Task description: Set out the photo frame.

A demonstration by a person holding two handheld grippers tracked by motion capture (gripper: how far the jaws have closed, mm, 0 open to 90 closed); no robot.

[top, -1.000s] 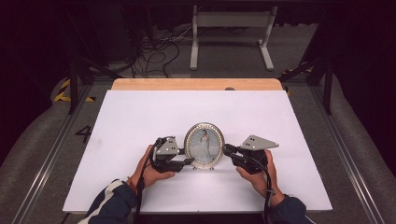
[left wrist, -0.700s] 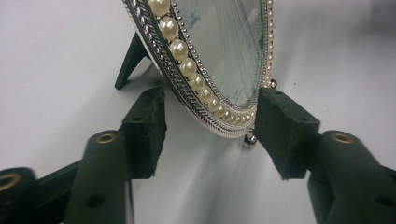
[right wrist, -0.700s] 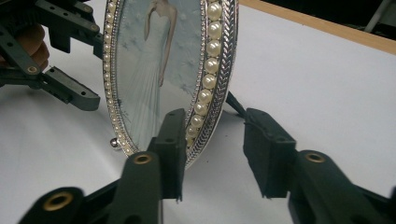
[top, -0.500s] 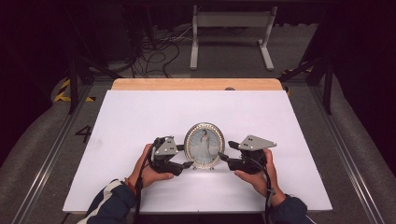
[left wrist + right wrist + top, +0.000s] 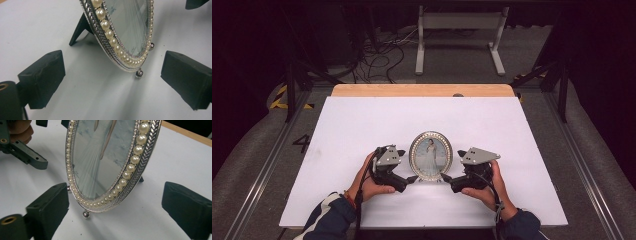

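Note:
An oval silver picture frame (image 5: 430,155) edged with pearls stands upright on its small ball feet and back strut, near the front of the white table (image 5: 362,125). My left gripper (image 5: 412,178) is at its lower left and my right gripper (image 5: 447,180) at its lower right. In the left gripper view the frame's rim (image 5: 110,33) sits between the pads (image 5: 41,77) without touching them. The right gripper view shows the frame (image 5: 100,157) likewise free between wide pads (image 5: 187,207). Both grippers' jaws have just been opening and now stand open.
The white sheet lies on a wooden tabletop whose far edge (image 5: 422,90) shows at the back. Beyond it on the dark floor stand a metal stand (image 5: 459,35) and loose cables (image 5: 377,55). Rails run along both sides of the table.
Both grippers' jaws have spread apart from the frame's lower edges. The frame stays upright in the same spot and the hands have hardly moved.

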